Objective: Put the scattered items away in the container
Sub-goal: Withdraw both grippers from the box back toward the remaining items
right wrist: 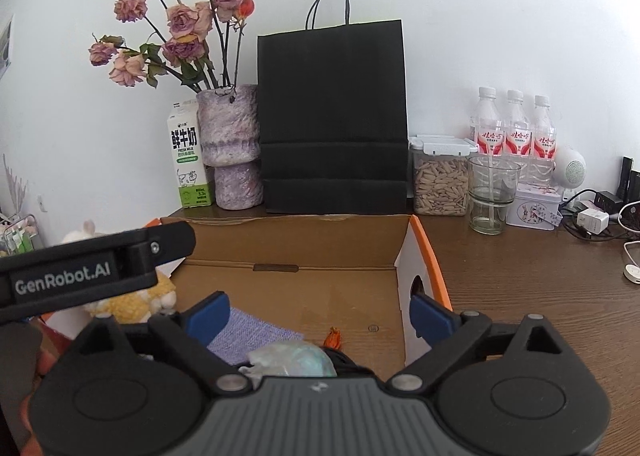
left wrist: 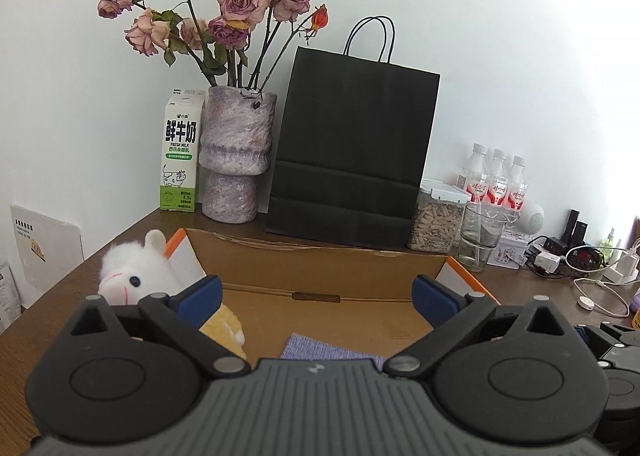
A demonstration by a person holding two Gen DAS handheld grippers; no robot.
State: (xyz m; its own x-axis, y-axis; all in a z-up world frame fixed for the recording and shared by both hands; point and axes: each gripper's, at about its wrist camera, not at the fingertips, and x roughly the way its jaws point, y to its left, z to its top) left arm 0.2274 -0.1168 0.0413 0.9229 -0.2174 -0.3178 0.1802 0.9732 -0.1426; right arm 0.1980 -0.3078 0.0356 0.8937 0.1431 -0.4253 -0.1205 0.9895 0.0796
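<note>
An open cardboard box [left wrist: 320, 268] with orange-edged flaps lies on the brown table. My left gripper [left wrist: 318, 298] hangs open over it with nothing between its blue pads. In the box lie a purple cloth [left wrist: 320, 348] and a yellow plush [left wrist: 224, 328]. A white plush [left wrist: 132, 272] sits at the box's left flap. In the right wrist view my right gripper [right wrist: 320, 314] is open and empty above the box [right wrist: 300, 240]. Beneath it are the purple cloth [right wrist: 256, 332], a pale shiny wad [right wrist: 292, 358] and a small orange piece [right wrist: 333, 337]. The left gripper's finger [right wrist: 168, 242] crosses above the yellow plush [right wrist: 128, 306].
Behind the box stand a black paper bag [right wrist: 332, 128], a vase of dried roses [right wrist: 232, 148] and a milk carton [right wrist: 188, 164]. To the right are a seed jar [right wrist: 440, 180], a glass [right wrist: 492, 196], three water bottles [right wrist: 516, 128], a tin [right wrist: 534, 208] and chargers with cables [right wrist: 592, 220].
</note>
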